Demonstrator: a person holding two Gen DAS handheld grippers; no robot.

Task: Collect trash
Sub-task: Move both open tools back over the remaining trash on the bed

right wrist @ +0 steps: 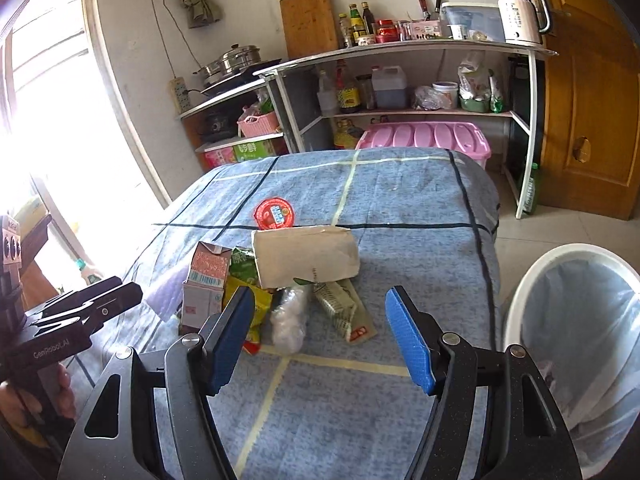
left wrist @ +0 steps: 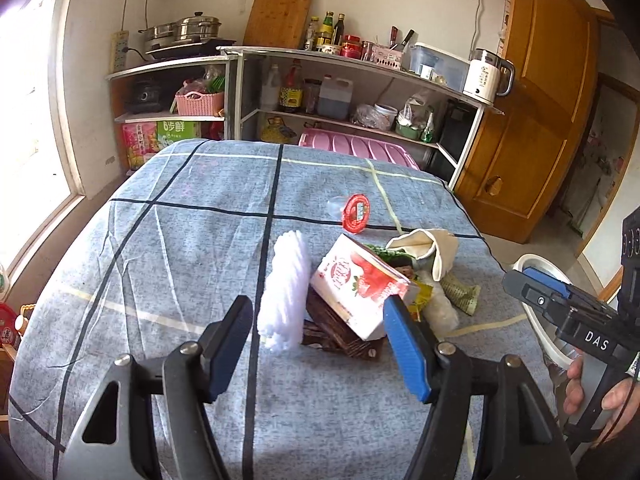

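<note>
We locate the trash as 1 loose pile near the right edge of the table (left wrist: 160, 240), on its blue-grey checked cloth. The strawberry carton (left wrist: 356, 284) lies tilted on a brown wrapper (left wrist: 340, 332), with the white foam sleeve (left wrist: 286, 292) just beside it on the left. Behind the carton we see the beige paper bag (right wrist: 304, 256), tipped on its side over a green printed packet (right wrist: 340, 308), a crumpled clear plastic wrap (right wrist: 290, 320) and a yellow wrapper (right wrist: 256, 312). The red foil lid (right wrist: 274, 213) lies apart from the pile, farther along the table.

The left gripper (left wrist: 320, 340) hovers just short of the pile with its 2 fingers spread wide, holding nothing; its right finger sits close against the carton's near corner in the left wrist view, but we cannot tell whether they touch. The right gripper (right wrist: 322, 340) hovers over the table with its fingers likewise spread and nothing between them.

The white trash bin (right wrist: 520, 300), lined with a clear bag, stands on the floor beside the table's right edge. A metal shelf unit (right wrist: 400, 48) with bottles and a kettle (right wrist: 520, 12) stands against the far wall.
</note>
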